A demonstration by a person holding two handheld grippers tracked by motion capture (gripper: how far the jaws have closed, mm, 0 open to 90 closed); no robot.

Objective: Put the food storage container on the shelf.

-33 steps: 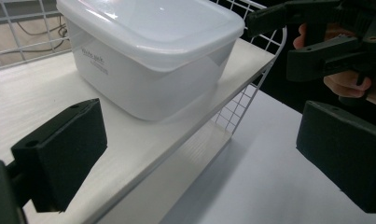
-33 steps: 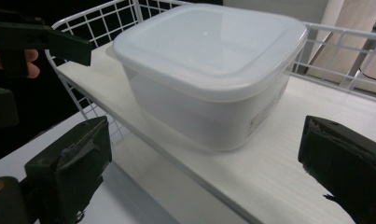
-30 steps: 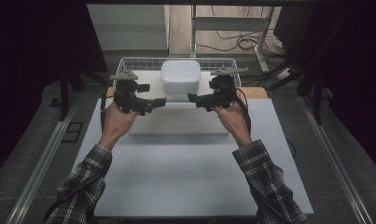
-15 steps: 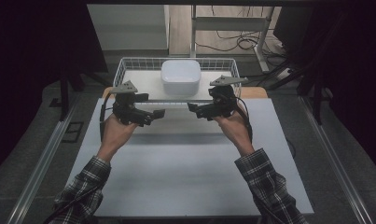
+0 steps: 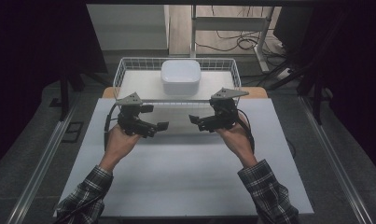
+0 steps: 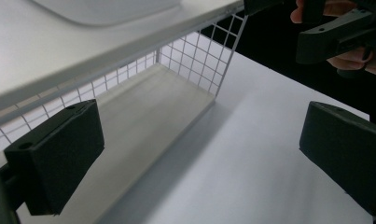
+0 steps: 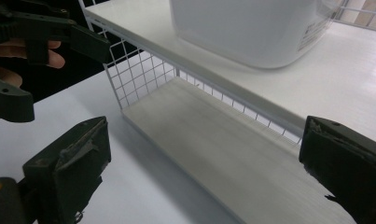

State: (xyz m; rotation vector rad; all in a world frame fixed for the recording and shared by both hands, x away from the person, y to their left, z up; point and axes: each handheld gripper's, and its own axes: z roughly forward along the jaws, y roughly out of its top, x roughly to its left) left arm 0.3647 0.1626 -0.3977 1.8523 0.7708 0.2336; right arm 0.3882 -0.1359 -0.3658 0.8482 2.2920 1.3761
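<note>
Taking the wire rack [image 5: 129,77] as our landmark and working from its left end across, we find our left gripper [image 5: 148,127] just in front of the rack's left front corner, held above the white table [image 5: 185,172] with its jaws spread wide and nothing between them — the left gripper view looks between its two black pads [image 6: 55,161] into the rack's bare lower shelf [image 6: 143,112]. Over the middle of the rack, toward its back, the white tub [image 5: 180,76] sits upside-down-looking on the top shelf [image 5: 139,86], well clear of both tools; whether it has a lid we cannot tell. In front of the rack's right front corner hangs our right gripper [image 5: 202,122], jaws likewise parted and empty, its own view showing the tub [image 7: 251,28] above and the lower shelf [image 7: 223,140] straight ahead. We judge the tub's placing on the rack as done, since it rests squarely there with neither tool touching it — what is left, as far as we can read it, is little more than drawing both hands clear of the rack, unless the lower shelf is meant to receive something
</note>
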